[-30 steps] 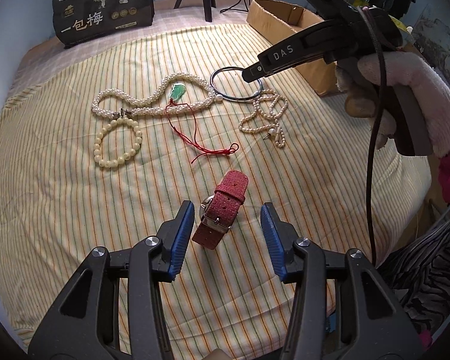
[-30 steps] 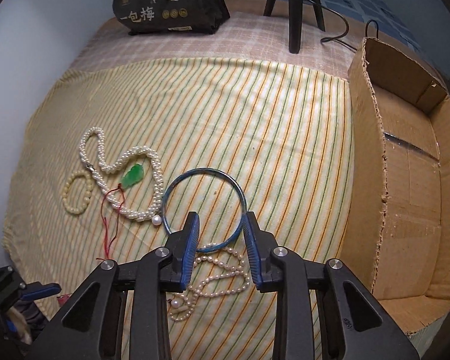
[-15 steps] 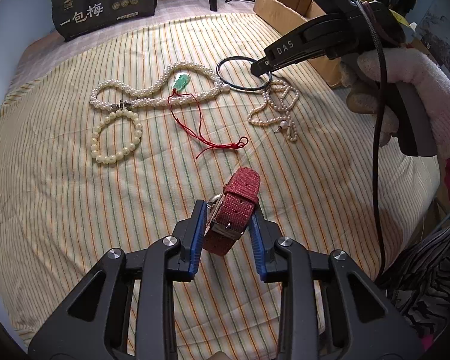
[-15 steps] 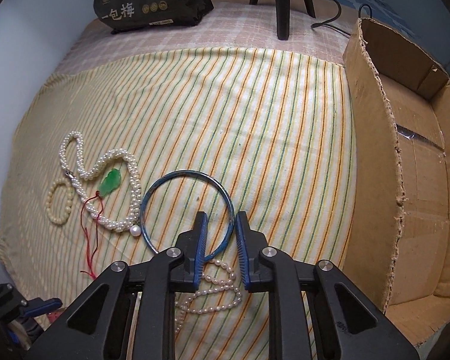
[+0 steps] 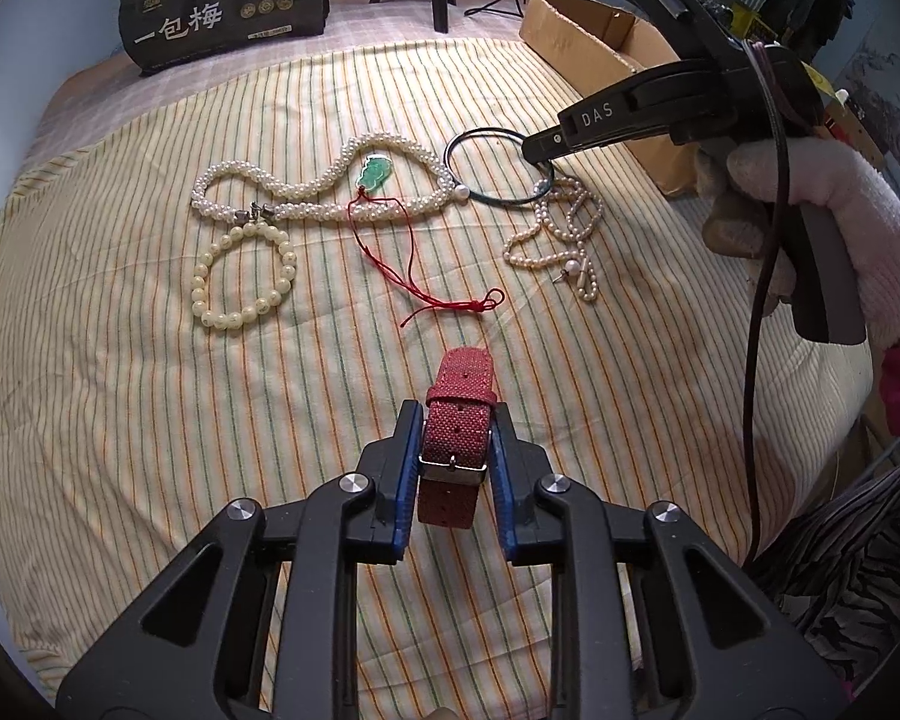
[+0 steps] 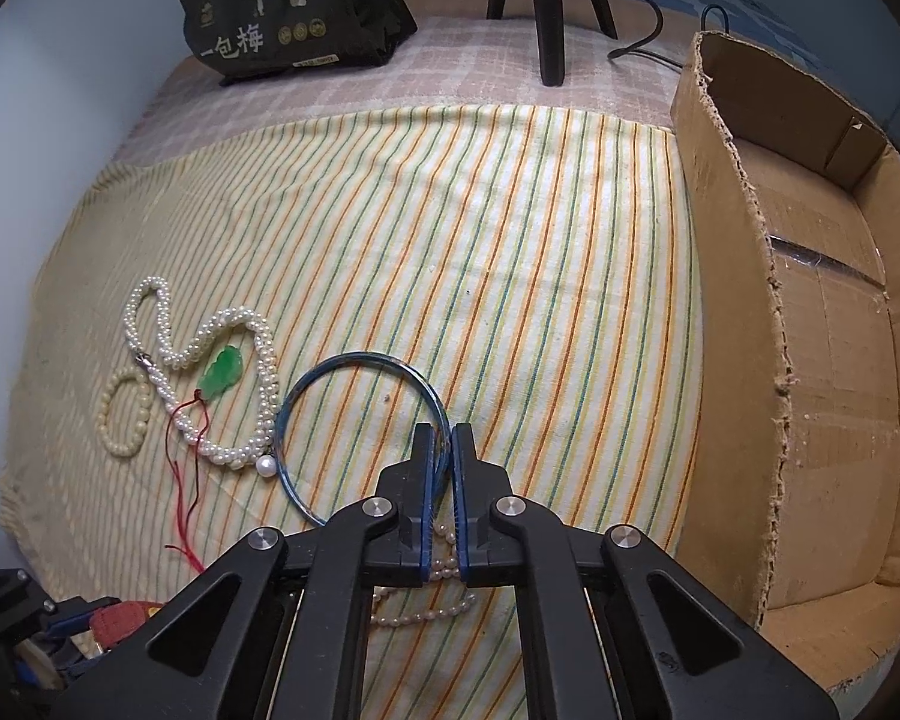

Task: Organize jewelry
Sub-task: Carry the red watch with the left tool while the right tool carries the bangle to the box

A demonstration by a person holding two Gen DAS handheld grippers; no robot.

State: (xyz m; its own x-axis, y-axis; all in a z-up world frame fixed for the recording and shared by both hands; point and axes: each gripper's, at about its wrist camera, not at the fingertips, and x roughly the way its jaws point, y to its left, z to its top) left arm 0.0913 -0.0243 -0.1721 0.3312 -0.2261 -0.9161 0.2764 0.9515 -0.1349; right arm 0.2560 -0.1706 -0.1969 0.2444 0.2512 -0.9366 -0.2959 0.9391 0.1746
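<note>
My left gripper (image 5: 455, 414) is shut on a red fabric watch strap (image 5: 457, 414) with a metal buckle, held just above the striped cloth. My right gripper (image 6: 441, 441) is shut on the rim of a thin blue bangle (image 6: 354, 360), which lies on the cloth; it also shows in the left wrist view (image 5: 492, 165). A twisted pearl necklace (image 5: 318, 192) carries a green jade pendant (image 5: 375, 171) on a red cord (image 5: 414, 276). A cream bead bracelet (image 5: 243, 276) lies at the left. A thin pearl strand (image 5: 561, 240) lies under the right gripper.
An open cardboard box (image 6: 810, 312) stands at the right of the striped cloth (image 6: 480, 240). A black bag with Chinese lettering (image 6: 282, 12) and a tripod leg (image 6: 549, 12) stand at the back. The cloth edge drops off at the near right.
My left gripper closed on the red watch strap and straightened it. My right gripper moved in and closed on the bangle's rim.
</note>
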